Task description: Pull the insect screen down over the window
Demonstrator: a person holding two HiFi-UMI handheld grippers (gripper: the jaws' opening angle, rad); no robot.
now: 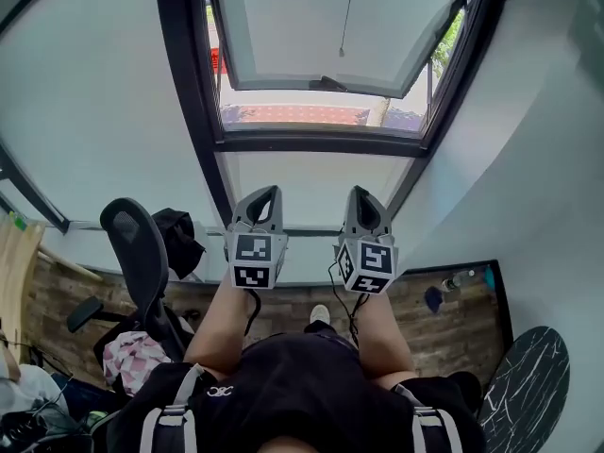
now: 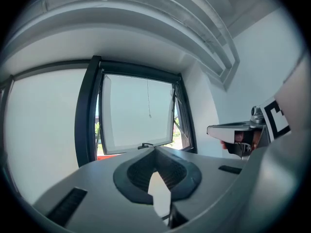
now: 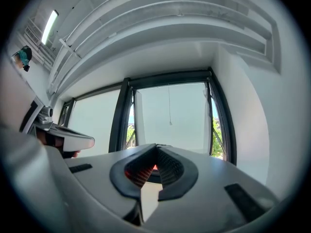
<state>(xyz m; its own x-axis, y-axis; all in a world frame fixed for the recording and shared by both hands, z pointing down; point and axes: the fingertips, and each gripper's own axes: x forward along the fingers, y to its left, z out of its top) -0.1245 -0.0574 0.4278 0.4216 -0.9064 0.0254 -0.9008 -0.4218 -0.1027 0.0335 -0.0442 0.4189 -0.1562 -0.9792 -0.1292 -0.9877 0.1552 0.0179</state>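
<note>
White room, black-framed window (image 1: 321, 64) ahead; left gripper (image 1: 268, 192) and right gripper (image 1: 364, 192) fingers pressed together, empty.

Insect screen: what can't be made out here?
- Insect screen: not identifiable in any view; the head view's upper edge cuts off the top of the window.
- Pull cord: upper end cut off by that same edge; tip too small to read.
- Lower window frame: partly hidden behind the left gripper in the left gripper view, and behind the right gripper in the right gripper view.
</note>
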